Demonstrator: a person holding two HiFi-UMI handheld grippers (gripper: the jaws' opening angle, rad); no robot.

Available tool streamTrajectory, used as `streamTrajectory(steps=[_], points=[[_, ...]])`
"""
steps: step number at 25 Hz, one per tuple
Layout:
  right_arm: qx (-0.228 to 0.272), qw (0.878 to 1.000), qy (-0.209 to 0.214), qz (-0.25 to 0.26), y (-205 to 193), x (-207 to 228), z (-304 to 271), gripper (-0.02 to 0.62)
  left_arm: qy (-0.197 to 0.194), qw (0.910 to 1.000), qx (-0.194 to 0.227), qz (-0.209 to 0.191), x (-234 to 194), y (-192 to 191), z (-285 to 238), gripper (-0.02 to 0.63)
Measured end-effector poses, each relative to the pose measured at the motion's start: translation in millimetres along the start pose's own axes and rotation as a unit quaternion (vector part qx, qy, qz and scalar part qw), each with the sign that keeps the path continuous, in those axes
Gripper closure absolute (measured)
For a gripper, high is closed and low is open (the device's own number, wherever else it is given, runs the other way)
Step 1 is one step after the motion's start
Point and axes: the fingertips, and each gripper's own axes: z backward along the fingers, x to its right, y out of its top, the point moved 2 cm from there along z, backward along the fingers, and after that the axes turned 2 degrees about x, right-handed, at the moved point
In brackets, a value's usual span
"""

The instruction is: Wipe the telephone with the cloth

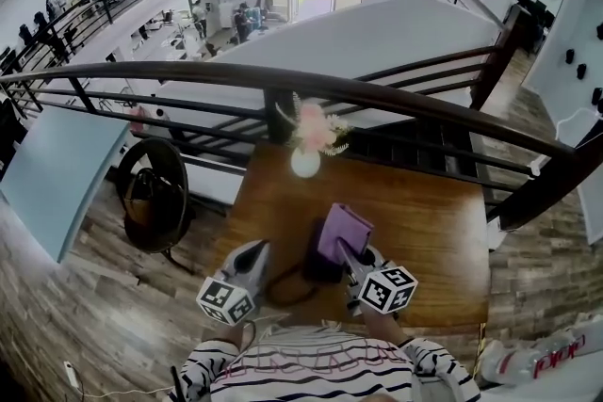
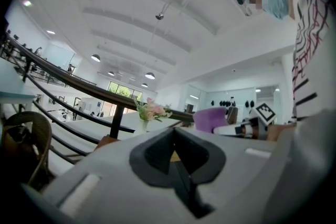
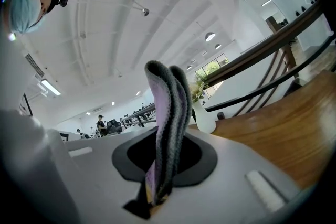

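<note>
The wooden worktop [image 1: 424, 231] stands against a dark railing [image 1: 377, 94]. At its 12 o'clock edge there is a white vase [image 1: 304, 163] with pink flowers [image 1: 313, 127].

The purple cloth [image 1: 345, 229] is near the 6 o'clock edge of the worktop, a little to the centre. The right tongs [image 1: 347, 251] have hold of it. In the right gripper view the right tongs [image 3: 163, 170] are closed tight on the cloth [image 3: 168, 113], which is folded and stands up from between the two jaws.

Under the cloth, at its 7 o'clock side, lies a dark shape, the telephone [image 1: 316, 266] as far as I can tell. The cloth covers its upper part. A dark cord [image 1: 281, 289] makes a loop from it toward 8 o'clock.

The left tongs [image 1: 256, 251] are at 9 o'clock from the telephone, just beside it; I cannot tell if they touch it. In the left gripper view the left tongs [image 2: 177, 160] have the jaws together and nothing is between them. The same view shows the vase [image 2: 145, 124] in front and the cloth [image 2: 210, 119] at 2 o'clock.

At the 6 o'clock edge of the head view is the person's striped shirt [image 1: 311, 372]. On the floor at 9 o'clock from the worktop stands a round dark chair [image 1: 155, 193].
</note>
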Motion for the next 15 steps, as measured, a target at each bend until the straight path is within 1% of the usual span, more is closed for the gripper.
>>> streamTrajectory(steps=[8,15], points=[[-0.004,1.0,0.014,-0.002,-0.2,-4.4,-1.5,0.541,0.029,0.9996,0.007,0.001,-5.7,1.2,10.2,0.604],[-0.01,1.0,0.021,0.007,-3.1,-11.0,-2.7,0.541,0.036,0.9993,0.009,0.001,-7.0,3.2,16.2,0.604]])
